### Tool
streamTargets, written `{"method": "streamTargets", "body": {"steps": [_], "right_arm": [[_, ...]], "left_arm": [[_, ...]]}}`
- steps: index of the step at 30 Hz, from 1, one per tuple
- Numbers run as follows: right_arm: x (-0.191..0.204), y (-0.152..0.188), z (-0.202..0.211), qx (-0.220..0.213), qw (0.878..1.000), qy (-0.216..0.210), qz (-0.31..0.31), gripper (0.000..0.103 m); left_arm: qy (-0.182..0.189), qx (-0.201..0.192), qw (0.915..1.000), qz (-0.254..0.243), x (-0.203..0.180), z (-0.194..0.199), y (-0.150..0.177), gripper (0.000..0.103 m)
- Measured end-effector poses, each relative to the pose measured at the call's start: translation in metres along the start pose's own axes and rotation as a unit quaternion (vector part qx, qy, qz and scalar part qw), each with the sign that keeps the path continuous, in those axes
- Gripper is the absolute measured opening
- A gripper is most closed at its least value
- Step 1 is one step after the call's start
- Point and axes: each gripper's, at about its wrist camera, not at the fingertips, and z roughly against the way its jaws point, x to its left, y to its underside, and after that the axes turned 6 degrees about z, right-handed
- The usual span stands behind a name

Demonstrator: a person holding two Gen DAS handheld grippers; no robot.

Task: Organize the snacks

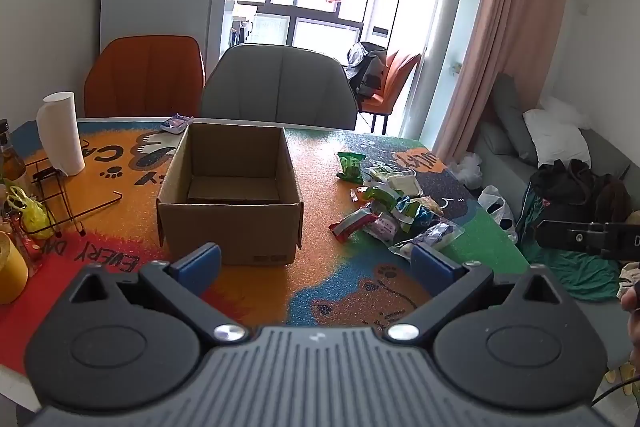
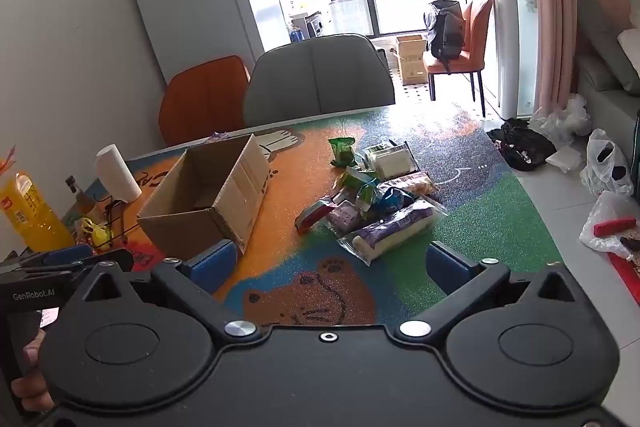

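Both tools up over the near edge of the table [image 1: 256, 291], tilted down, nothing taken yet. Left gripper [image 1: 316, 263] spread wide with only tablecloth between its blue pads; right gripper [image 2: 332, 263] just as wide, likewise empty. Looks like the very start: first pick still to come. Snacks [image 2: 376, 195] heaped in a loose pile on the green and orange stretch of the cloth, to the right of the box [image 1: 230, 187] and clear of it. Nearest the right tool, a long clear bag [image 2: 390, 233] with purple print, lying crosswise at the front of the heap; probably the easy opener. Best to come down over its middle, pinch across the narrow way, and lift straight before swinging left, so as not to drag the smaller packets along. Behind it a red and white packet [image 2: 316, 213], green packets [image 2: 342, 149] and a pale flat pack [image 2: 390, 159], overlapping, hard to tell apart. Box open at the top, flaps out of the way, standing square on the orange part, apparently bare inside down to the cardboard floor. One small packet [image 1: 174, 123] off on its own behind the box, near the far edge. Paper towel roll [image 1: 60, 133] and bottles at the far left, well out of the path.
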Motion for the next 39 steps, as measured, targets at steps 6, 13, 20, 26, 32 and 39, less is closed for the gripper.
{"method": "streamTargets", "body": {"steps": [6, 13, 20, 26, 32, 39], "right_arm": [[0.005, 0.0, 0.002, -0.015, 1.0, 0.006, 0.015, 0.103], [0.004, -0.001, 0.002, -0.005, 1.0, 0.004, 0.012, 0.103], [0.005, -0.001, 0.0, -0.004, 1.0, 0.006, 0.012, 0.103], [0.004, 0.001, 0.001, -0.005, 1.0, 0.007, 0.011, 0.103], [0.005, 0.001, 0.0, -0.005, 1.0, 0.007, 0.011, 0.103], [0.003, 0.0, 0.002, -0.007, 1.0, 0.01, 0.007, 0.103]], "left_arm": [[0.0, 0.0, 1.0, -0.001, -0.003, 0.0, 0.0, 0.101], [0.002, 0.0, 1.0, 0.004, 0.0, 0.001, -0.002, 0.101], [0.002, -0.005, 1.0, 0.004, 0.004, 0.004, -0.001, 0.101], [0.001, -0.004, 1.0, 0.003, 0.003, 0.005, -0.002, 0.101], [0.0, -0.003, 1.0, 0.003, 0.002, 0.005, -0.003, 0.101], [0.005, -0.008, 1.0, -0.003, 0.002, 0.005, -0.002, 0.101]]}}
